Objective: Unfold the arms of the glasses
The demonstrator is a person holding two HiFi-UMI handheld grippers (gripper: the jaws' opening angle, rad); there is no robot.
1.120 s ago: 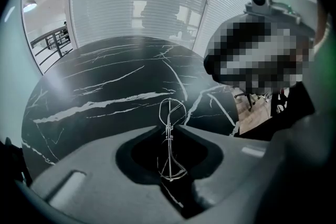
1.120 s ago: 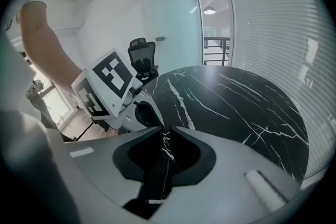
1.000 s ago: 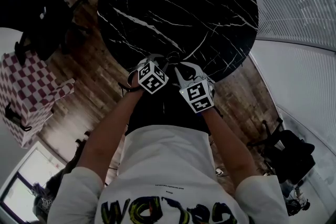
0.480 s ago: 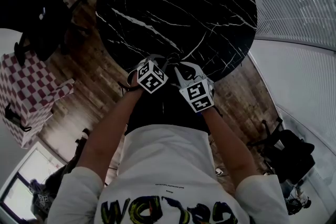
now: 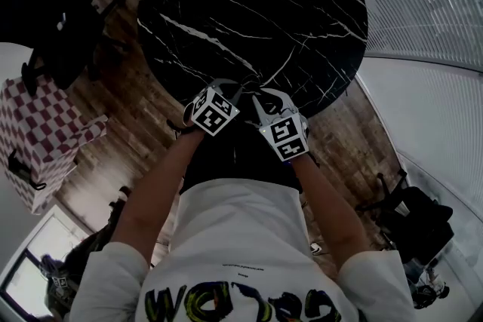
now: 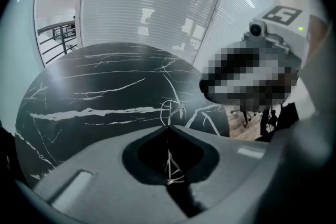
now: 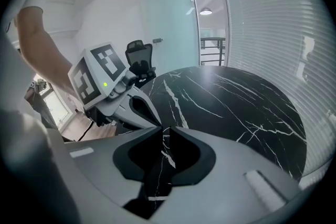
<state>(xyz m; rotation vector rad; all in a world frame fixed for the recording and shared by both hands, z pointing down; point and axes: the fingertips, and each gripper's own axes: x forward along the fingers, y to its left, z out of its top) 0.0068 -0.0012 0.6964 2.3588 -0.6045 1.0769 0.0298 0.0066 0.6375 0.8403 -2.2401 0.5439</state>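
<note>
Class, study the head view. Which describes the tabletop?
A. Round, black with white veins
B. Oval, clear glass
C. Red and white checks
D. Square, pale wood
A: the table is a round black slab streaked with white veins. The checks are on the box at the left.

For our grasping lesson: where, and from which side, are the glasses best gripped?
Probably on the thin wire of the glasses, pads flat across it, coming from the near side and steeply above. The left gripper does so: its jaws have just been closing on the wire, which runs along their gap.
</note>
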